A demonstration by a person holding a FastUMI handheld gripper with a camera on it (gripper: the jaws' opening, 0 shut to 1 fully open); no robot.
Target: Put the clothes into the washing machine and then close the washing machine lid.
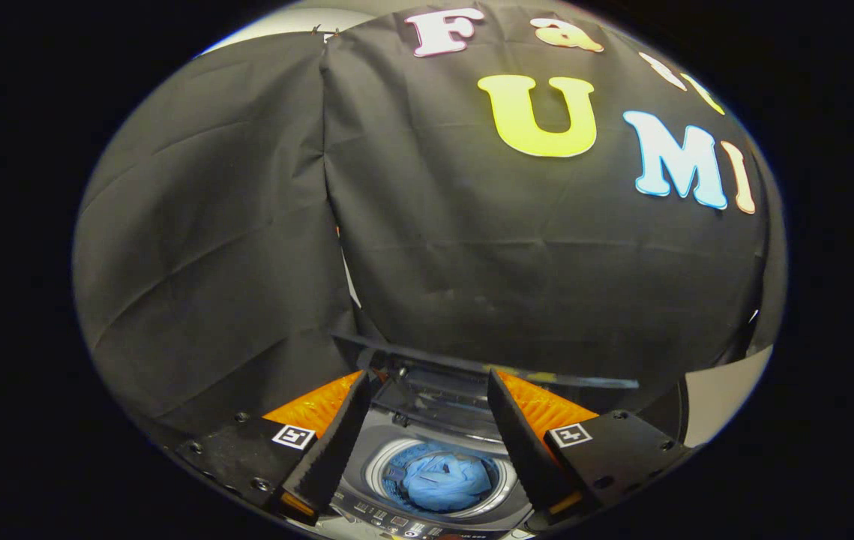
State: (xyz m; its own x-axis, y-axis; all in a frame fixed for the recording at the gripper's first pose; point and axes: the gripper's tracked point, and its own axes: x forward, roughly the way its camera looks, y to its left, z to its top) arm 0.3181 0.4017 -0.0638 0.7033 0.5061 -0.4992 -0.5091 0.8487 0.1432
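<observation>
Gripper [427, 442] fingers spread and empty above the washing machine [367, 491], its raised lid [456, 390] just beyond the drum holding the blue clothes [445, 480].

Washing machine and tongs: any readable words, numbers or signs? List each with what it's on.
Washing machine control panel: small markings, too small and blurred to read.
Square marker on one side of the tongs, another on the other: black-and-white patterns, no words.
The tongs are open and empty above the drum, which holds blue clothes.
</observation>
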